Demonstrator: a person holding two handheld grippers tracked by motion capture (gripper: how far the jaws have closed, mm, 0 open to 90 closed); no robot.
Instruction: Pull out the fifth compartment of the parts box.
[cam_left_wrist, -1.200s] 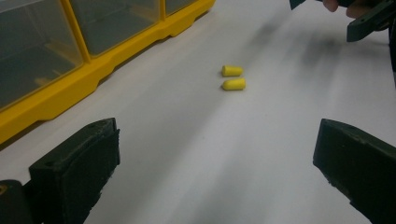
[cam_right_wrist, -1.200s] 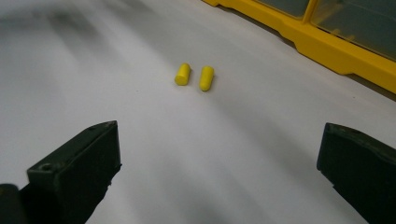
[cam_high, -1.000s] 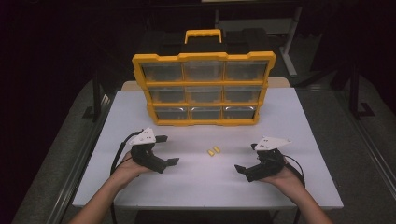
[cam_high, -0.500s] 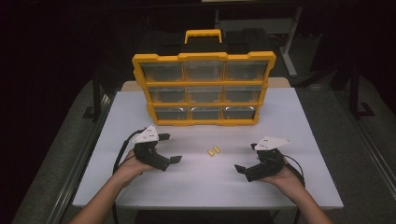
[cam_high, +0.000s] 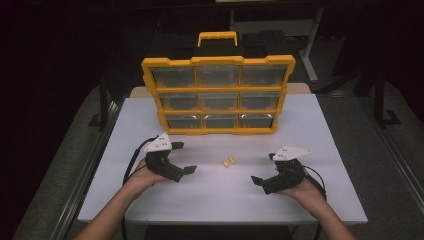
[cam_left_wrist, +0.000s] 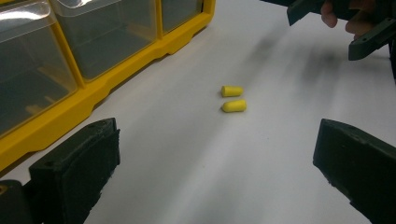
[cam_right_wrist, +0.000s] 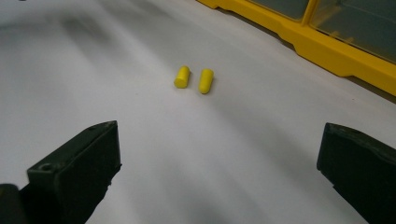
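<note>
2 tongs work over the white surface (cam_high: 320, 125), 1 in each of the person's hands. The left tongs (cam_high: 182, 159) rest low at the left with jaws spread wide and nothing between them. To their right, between the 2 tongs and apart from both, lie 2 small yellow earplugs (cam_high: 228, 162), side by side and just short of touching. The right tongs (cam_high: 264, 169) sit at the right, jaws likewise parted and empty, tips turned toward the earplugs. Beyond both tongs stands 1 yellow organizer (cam_high: 218, 95) with 9 clear drawers in 3 rows of 3 and 1 handle on top; nothing lies between either tongs and the earplugs. In the left gripper view the organizer is cut off at the frame's edge, and what the drawers hold cannot be made out through the dim plastic.
</note>
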